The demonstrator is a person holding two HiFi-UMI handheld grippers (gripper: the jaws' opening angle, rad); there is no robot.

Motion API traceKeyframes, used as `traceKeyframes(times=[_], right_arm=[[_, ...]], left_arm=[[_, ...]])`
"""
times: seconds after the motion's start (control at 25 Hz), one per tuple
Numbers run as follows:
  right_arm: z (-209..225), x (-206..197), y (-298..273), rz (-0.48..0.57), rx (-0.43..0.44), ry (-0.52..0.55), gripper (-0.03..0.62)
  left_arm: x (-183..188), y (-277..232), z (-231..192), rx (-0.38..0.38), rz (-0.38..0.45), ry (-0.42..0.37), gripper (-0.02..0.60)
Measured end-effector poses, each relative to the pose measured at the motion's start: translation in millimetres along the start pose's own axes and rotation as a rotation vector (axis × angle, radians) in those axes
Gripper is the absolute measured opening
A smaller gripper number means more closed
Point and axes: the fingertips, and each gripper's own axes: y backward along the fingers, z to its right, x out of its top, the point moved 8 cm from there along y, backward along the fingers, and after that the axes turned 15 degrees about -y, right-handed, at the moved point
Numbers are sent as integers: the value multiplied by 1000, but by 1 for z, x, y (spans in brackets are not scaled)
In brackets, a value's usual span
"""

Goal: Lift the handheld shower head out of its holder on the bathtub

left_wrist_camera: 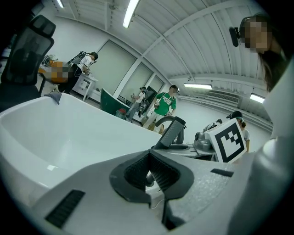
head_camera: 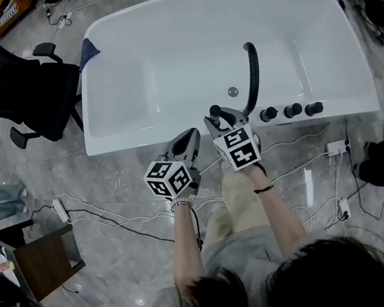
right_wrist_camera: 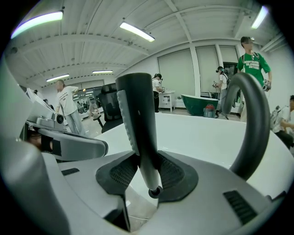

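**Your right claw point(head_camera: 217, 122) is clamped on the shower head point(right_wrist_camera: 137, 114) at the bathtub's point(head_camera: 164, 67) near rim.**

The shower head stands nearly upright between your right claw's pads, which press on its handle; its lower end shows just below them. The curved tap point(head_camera: 253, 74) is just to its right. Your left claw point(left_wrist_camera: 148, 170) is closed on nothing, close beside the right.

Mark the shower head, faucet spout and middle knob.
shower head point(right_wrist_camera: 139, 110): right gripper view, dark upper body.
faucet spout point(head_camera: 255, 74): head view, middle of its curve.
middle knob point(head_camera: 292, 110): head view, its top.
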Motion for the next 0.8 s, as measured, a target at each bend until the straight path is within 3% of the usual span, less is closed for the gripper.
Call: traceKeyframes(times=[0.8], right_arm=[[-43, 63, 65, 145, 53, 24, 133]], left_arm=[[71, 47, 25, 1, 119, -124, 5]])
